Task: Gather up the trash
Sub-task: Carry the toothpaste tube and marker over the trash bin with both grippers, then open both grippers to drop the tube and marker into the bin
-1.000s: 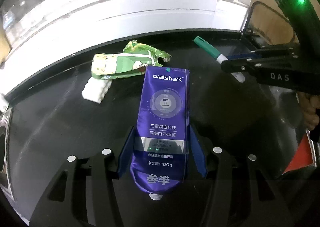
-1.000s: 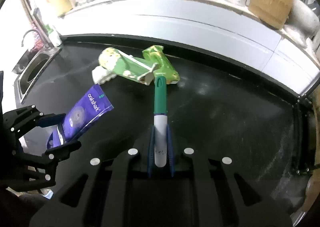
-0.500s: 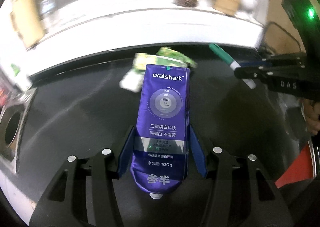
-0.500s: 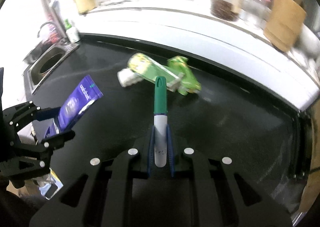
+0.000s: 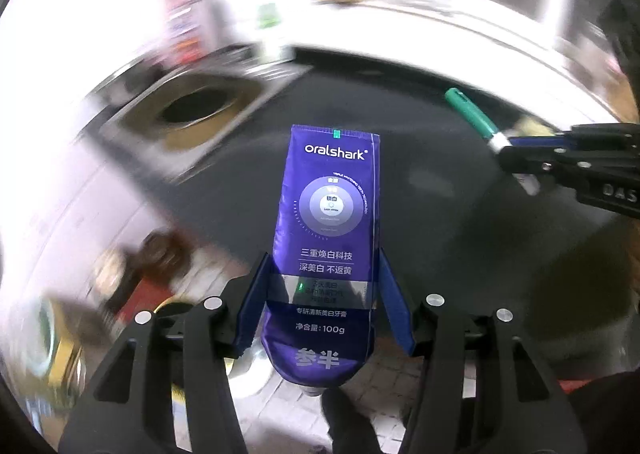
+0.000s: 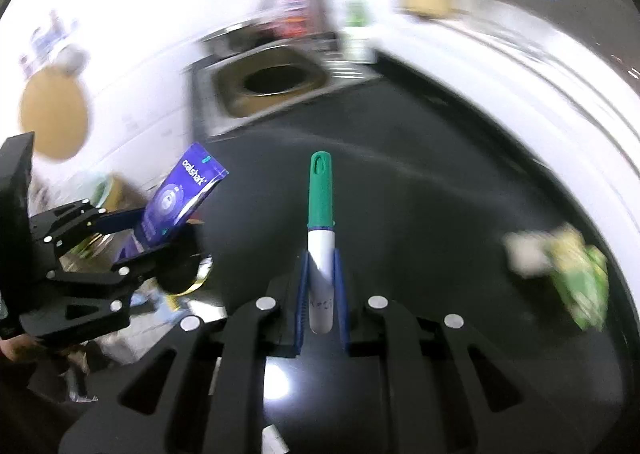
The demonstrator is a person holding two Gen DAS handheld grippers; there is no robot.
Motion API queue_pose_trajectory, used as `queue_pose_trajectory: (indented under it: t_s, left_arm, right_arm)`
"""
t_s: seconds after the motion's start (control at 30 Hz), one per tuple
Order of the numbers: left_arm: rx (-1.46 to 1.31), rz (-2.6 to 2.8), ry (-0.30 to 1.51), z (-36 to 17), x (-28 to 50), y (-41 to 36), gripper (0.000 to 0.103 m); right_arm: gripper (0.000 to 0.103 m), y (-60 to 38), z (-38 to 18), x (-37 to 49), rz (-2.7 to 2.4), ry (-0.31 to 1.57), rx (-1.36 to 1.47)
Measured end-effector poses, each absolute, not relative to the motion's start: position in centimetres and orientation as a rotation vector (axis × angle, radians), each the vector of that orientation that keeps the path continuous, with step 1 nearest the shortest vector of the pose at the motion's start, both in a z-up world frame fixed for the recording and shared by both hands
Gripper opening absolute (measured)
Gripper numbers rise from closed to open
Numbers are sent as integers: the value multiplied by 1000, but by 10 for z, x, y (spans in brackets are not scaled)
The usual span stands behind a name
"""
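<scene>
While both views are smeared with motion blur, the main stuff is still readable:

Countertop (image 6: 460, 158): the dark slab is being crossed by both tools; its near edge is being passed on the left side, floor tiles showing below the left tool, probably because the haul is being carried off toward a bin that isn't in view.

Sink (image 5: 192, 114): being seen at the far left end of the counter, nothing being dropped into it.

Left gripper (image 5: 324, 310): its blue pads are being kept clamped on the lower part of the toothpaste tube (image 5: 330, 222), cap end toward the camera. The flat tube is being pinched across its width, likely so it can't slide out.

Right gripper (image 6: 320, 294): the jaws are being held closed on the white barrel of the marker (image 6: 320, 214), green cap pointing forward along the fingers, so the thin pen is being kept lined up and steady.

Green wrappers (image 6: 576, 278): the crumpled packets, with a whitish scrap beside them, are being left on the counter well to the right, not being touched by either tool. By the look of it, they're being saved for another trip since both tools are full.
</scene>
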State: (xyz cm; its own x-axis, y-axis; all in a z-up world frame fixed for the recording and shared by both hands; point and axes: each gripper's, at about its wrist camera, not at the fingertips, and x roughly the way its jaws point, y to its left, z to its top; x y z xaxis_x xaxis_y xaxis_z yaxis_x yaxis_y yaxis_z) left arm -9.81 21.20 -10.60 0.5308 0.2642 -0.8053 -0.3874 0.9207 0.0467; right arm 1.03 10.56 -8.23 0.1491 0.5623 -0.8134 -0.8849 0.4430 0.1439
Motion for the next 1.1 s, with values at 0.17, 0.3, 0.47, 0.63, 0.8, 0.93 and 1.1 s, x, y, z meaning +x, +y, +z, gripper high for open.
queue_pose_trajectory:
  t_s: [0.17,0.3,0.47,0.63,0.8,0.93,1.1]
  left_arm:
    - [-257,606,956,-120,-173,281,52]
    - [-331,740,969,-134,-226,323,52]
    - [-405,843,984,-157,-269,359,52]
    - [-471,893,996,-184,-287,388,52]
    - [-507,896,999,-212,-294,410,52]
    - [-523,891,1012,-242,-290,428,52]
    - [-528,884,1036,-267,-285,445,53]
  right_arm:
    - [14,201,-96,-45,1292,950,-501]
    - [14,269,-115,-90,1417,974,-552]
    - [14,335,-140,-134,1512,983,-617]
    - [14,386,-172,-161,1537,1016,-666]
    - [14,421,-206,-174,1533,1045,-712]
    - [14,451,-236,-181,1513,1097,-737]
    - [14,470,-258,-186,1509,1104,-780]
